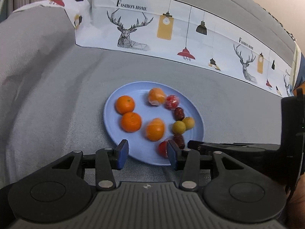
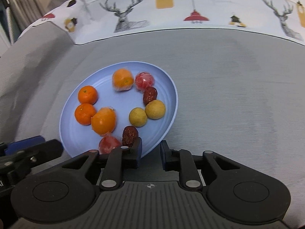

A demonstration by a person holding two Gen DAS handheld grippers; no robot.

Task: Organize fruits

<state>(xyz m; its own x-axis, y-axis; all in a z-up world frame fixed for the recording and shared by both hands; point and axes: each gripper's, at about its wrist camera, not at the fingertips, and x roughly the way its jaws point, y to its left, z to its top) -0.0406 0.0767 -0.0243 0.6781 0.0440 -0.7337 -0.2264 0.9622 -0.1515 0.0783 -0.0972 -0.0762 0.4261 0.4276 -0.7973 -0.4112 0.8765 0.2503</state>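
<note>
A blue plate (image 1: 141,152) (image 2: 76,133) lies on the grey cloth and holds several fruits: two bare oranges (image 1: 131,122) (image 2: 85,114), two plastic-wrapped oranges (image 1: 155,129) (image 2: 103,120), two yellow round fruits (image 1: 179,127) (image 2: 138,117), two dark red dates (image 1: 179,113) (image 2: 130,135) and two wrapped red fruits (image 1: 172,102) (image 2: 144,80). My left gripper (image 1: 146,153) is open and empty over the plate's near rim. My right gripper (image 2: 151,152) is open and empty, its jaws astride the plate's near right rim, the left finger next to a date.
A white printed cloth with deer and lamps (image 1: 171,28) (image 2: 171,9) runs along the back of the grey surface (image 2: 228,95). The right gripper's body (image 1: 247,148) shows at the right of the left wrist view; the left gripper's finger (image 2: 24,143) shows at lower left of the right wrist view.
</note>
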